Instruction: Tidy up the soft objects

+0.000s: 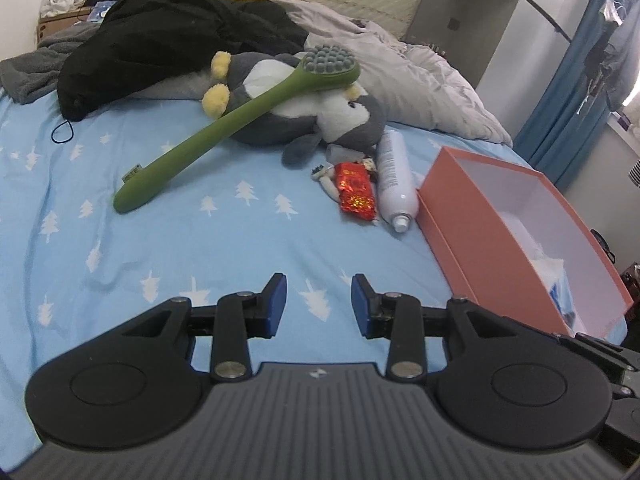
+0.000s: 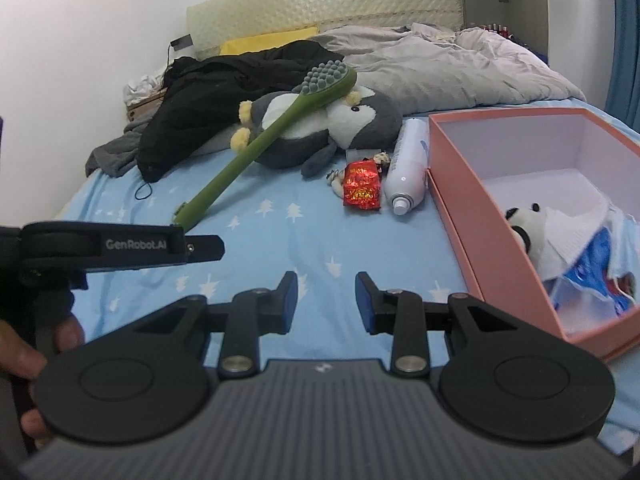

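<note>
From the left wrist, the left gripper hangs over the blue bed sheet, fingers parted with nothing between them. A grey penguin toy lies further up the bed, a green brush propped across it. From the right wrist, the right gripper is likewise open and empty (the pink box sits just to its right), with a small panda toy lying inside the box.
</note>
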`<state>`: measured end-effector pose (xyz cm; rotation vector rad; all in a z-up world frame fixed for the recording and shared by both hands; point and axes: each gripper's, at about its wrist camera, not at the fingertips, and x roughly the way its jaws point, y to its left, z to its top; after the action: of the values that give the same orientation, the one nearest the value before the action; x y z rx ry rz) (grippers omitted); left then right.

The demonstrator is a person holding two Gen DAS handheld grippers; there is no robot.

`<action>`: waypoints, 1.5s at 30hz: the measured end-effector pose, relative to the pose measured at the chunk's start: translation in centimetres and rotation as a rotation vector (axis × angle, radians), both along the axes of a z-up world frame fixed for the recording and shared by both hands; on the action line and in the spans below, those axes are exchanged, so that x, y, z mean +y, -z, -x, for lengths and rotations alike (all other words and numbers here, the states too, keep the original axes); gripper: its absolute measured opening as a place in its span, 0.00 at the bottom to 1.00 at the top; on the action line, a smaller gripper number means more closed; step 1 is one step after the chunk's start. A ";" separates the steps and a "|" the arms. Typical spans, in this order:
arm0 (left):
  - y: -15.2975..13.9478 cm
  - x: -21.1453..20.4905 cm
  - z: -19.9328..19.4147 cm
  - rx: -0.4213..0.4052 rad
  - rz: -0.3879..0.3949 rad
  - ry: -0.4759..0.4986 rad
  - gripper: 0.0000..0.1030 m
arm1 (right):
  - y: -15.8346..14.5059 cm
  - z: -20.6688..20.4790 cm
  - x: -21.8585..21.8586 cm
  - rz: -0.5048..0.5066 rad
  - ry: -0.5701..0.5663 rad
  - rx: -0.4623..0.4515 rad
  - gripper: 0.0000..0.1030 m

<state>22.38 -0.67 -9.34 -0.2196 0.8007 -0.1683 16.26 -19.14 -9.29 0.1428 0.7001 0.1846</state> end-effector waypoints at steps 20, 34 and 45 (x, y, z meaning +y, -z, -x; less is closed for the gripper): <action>9.3 0.8 -15.7 0.015 0.043 0.039 0.47 | 6.0 -12.2 1.1 0.023 0.017 0.012 0.50; 13.0 -0.1 -24.9 0.054 0.249 0.128 0.47 | 9.7 -20.1 3.8 0.188 -0.006 -0.058 0.56; 14.9 -0.1 -27.3 0.099 0.369 0.116 0.32 | 11.9 -22.6 4.6 0.338 -0.006 -0.018 0.47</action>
<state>49.63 -0.75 -24.23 -0.5337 0.8774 -0.4182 38.83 -14.56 -21.21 -0.1834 0.7041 0.0710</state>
